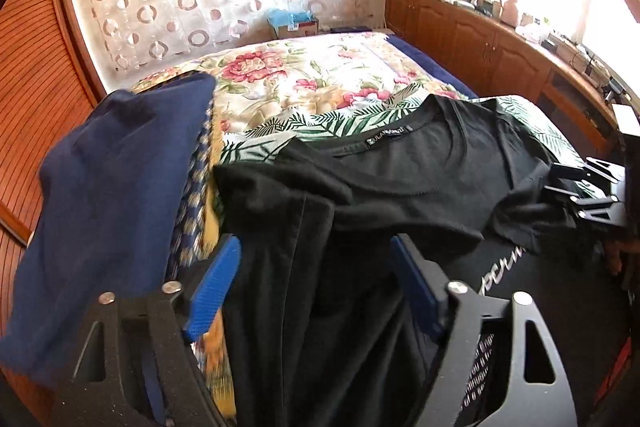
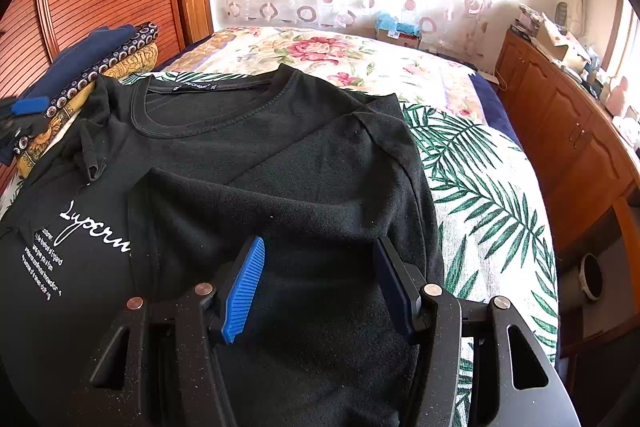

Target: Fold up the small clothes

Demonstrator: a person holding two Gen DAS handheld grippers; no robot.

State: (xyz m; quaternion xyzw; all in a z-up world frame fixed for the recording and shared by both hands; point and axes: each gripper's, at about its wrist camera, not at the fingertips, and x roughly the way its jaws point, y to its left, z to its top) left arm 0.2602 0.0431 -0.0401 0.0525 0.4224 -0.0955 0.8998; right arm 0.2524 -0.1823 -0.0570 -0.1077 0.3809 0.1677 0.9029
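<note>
Your black tee [image 2: 256,147] lies face up on the bed [image 2: 492,195], collar at 12 o'clock. Right hand-held gripper [image 2: 316,283] sits open over the folded-in right side, nothing pinched. Left hand-held gripper [image 1: 316,287] is open too, left sleeve draped between its pads, unclamped. Pinch that edge firmly, then carry it toward 3 o'clock.

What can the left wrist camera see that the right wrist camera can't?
Only the left wrist view shows the left gripper up close, open over black cloth, with the right gripper at the edge. Only the right wrist view shows the whole white script word and small print on the shirt, and the right gripper open above the folded sleeve. Both show the black T-shirt, the folded stack, the flowery bedspread and the wooden cabinets.
</note>
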